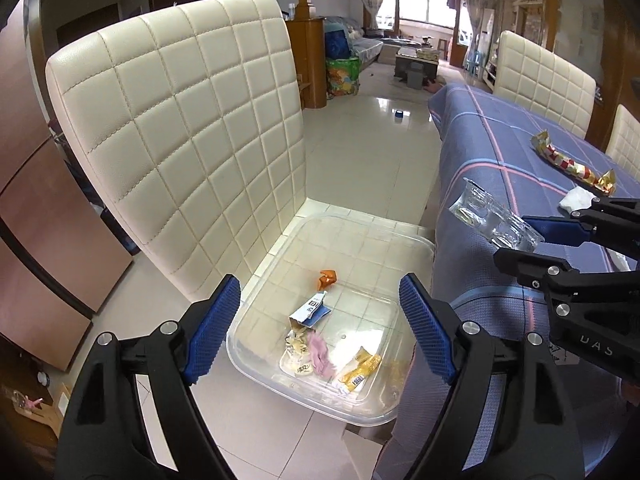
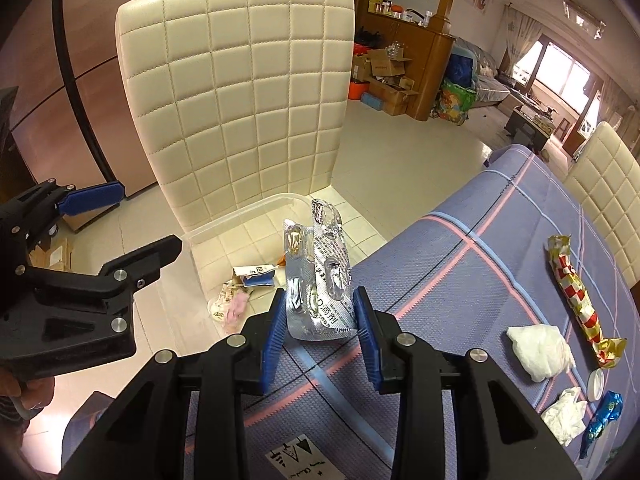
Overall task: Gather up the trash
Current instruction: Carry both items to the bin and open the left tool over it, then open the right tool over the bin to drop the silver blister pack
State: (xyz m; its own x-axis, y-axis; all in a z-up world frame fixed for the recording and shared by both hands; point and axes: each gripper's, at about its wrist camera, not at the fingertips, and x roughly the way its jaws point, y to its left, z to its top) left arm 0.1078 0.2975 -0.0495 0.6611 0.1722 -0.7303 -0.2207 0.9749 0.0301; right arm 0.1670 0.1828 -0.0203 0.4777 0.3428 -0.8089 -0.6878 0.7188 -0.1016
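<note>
Blue pads of the left gripper (image 1: pixel 320 324) stand wide apart and hold nothing at the bottom of its own view, and they hang right over the clear bin (image 1: pixel 416 392) on the chair (image 1: pixel 176 120), likely because trash gets dropped there. At the bottom middle of the other view, the right gripper (image 2: pixel 320 320) pinches a silver pill pack (image 2: pixel 320 276) upright, likely to carry it to the bin too. Farther off at the right edge, more trash waits on the table (image 2: pixel 472 264): a white tissue (image 2: pixel 540 352) and a long candy wrapper (image 2: pixel 576 296).

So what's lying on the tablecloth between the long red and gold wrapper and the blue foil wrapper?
In the right wrist view, two crumpled white tissues and a small white cap lie between the red and gold wrapper and blue foil wrapper.
</note>
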